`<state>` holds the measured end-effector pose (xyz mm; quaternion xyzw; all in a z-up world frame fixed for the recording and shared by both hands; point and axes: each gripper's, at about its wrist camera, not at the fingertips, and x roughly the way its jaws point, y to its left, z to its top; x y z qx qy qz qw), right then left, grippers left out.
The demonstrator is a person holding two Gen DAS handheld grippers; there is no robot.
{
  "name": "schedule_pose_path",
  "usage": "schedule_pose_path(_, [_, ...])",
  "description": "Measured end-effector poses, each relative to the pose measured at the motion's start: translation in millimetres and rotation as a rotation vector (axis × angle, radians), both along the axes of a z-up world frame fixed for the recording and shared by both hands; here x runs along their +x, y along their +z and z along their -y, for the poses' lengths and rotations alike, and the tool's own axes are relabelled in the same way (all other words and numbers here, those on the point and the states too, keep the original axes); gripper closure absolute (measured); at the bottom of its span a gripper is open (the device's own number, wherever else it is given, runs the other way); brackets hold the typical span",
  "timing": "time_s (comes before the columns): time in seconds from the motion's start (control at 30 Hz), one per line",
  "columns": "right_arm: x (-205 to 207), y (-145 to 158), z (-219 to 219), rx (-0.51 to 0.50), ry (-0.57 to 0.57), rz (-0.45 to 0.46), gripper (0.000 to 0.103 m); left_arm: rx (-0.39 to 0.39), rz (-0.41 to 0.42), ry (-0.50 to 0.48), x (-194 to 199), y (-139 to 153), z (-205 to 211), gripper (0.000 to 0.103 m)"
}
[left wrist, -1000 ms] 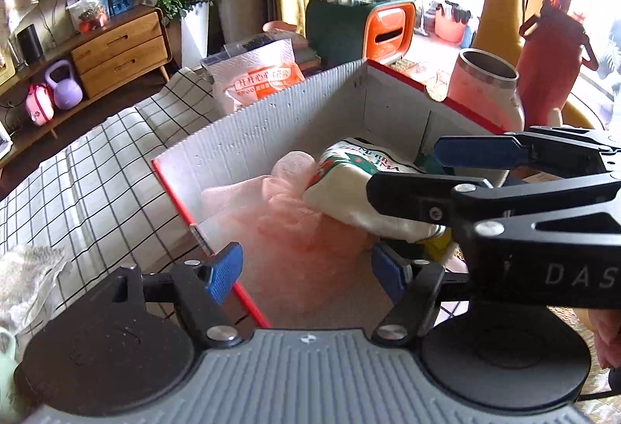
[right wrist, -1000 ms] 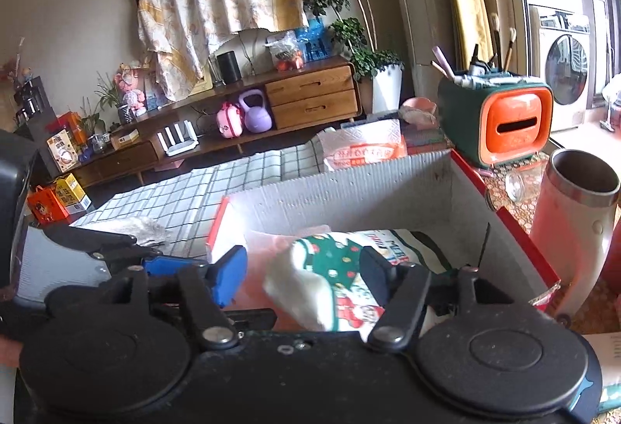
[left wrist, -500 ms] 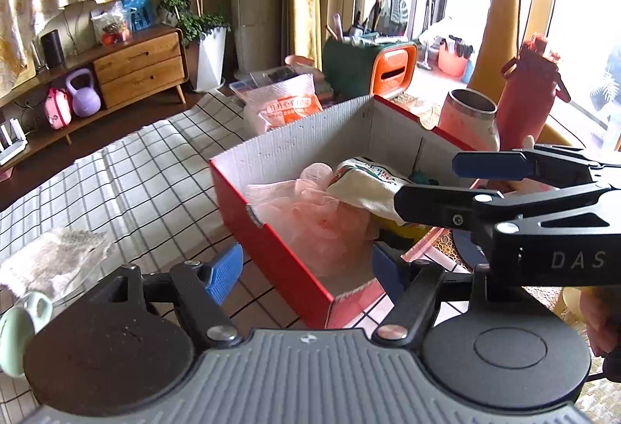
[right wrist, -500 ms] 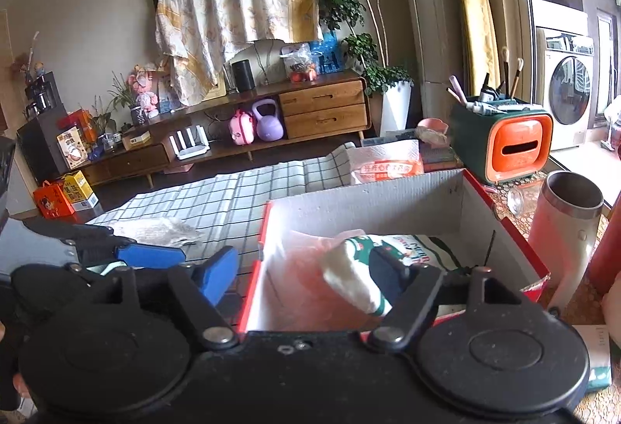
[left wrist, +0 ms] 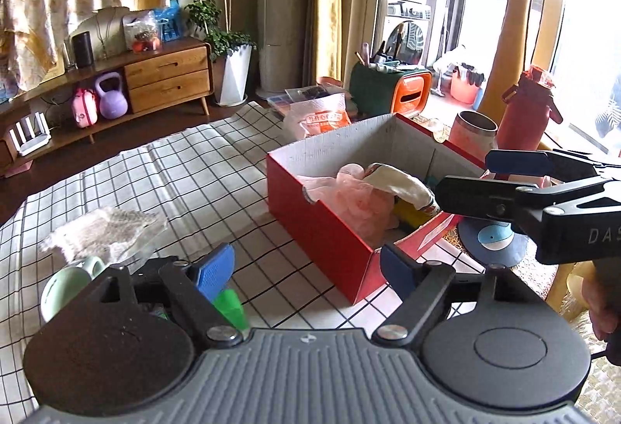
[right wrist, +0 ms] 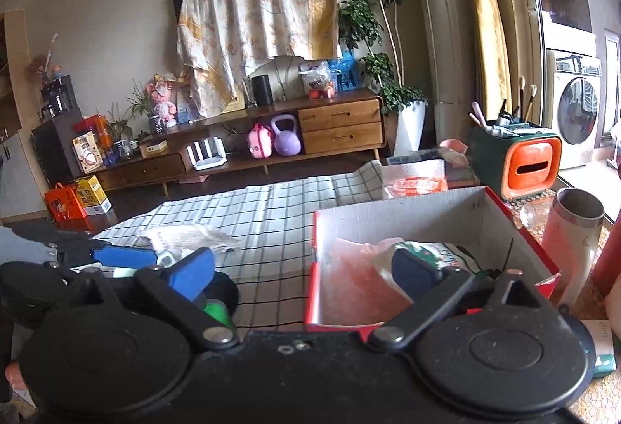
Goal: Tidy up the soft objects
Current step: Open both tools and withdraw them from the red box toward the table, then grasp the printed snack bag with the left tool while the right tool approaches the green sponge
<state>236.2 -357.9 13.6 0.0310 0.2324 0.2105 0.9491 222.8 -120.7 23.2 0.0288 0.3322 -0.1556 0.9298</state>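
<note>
Left wrist view: left gripper (left wrist: pixel 306 270) open, jaws just widened, nothing between. Right gripper (right wrist: pixel 302 274) likewise wide, empty. Pink gauzy cloth (left wrist: pixel 349 195) and cream printed sock (left wrist: pixel 403 185) inside red cardboard box (left wrist: pixel 318 226), apparently stowed. Pale fuzzy cloth (left wrist: pixel 104 235) loose on checked bench (left wrist: pixel 194 175), likely next.

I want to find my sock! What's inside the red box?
Inside the red box lie a pink fluffy cloth, a white Christmas sock on top, and something yellow. Whatever sits beneath them is covered.

A checked cloth (left wrist: pixel 186 167) covers the table, bearing a red box (left wrist: pixel 322 230), grey rag (left wrist: pixel 104 230) and green mug (left wrist: pixel 66 288).
</note>
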Motion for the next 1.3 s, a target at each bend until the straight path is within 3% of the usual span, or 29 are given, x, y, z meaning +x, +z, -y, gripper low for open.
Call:
schedule_pose_path(0.37, [-32.5,0.4,-40.0,0.023,0.07,0.033,0.0,-0.035,0.036,0.065,-39.1,6.0,-53.1,0.006])
schedule_pose_path(0.7, [-41.9,-18.5,-76.8,0.006,0.141,0.002,0.0,-0.083,0.037,0.137,-65.1,2.2,-116.0,0.001])
schedule_pose_path(0.87, [-42.2,-28.7,-93.2,-0.013,0.161,-0.02,0.0,-0.077,0.034,0.201,-73.7,-10.5,-140.4,0.0])
schedule_pose_path(1.07, [-35.0,-43.4,-109.2,-0.048,0.175,-0.046,0.0,-0.13,-0.002,0.24,-81.4,-37.5,-164.7,0.0])
schedule_pose_path(1.3, [-19.0,-58.5,-120.7,-0.091,0.222,-0.089,0.0,-0.106,-0.009,0.156,-73.6,-63.2,-185.3,0.0])
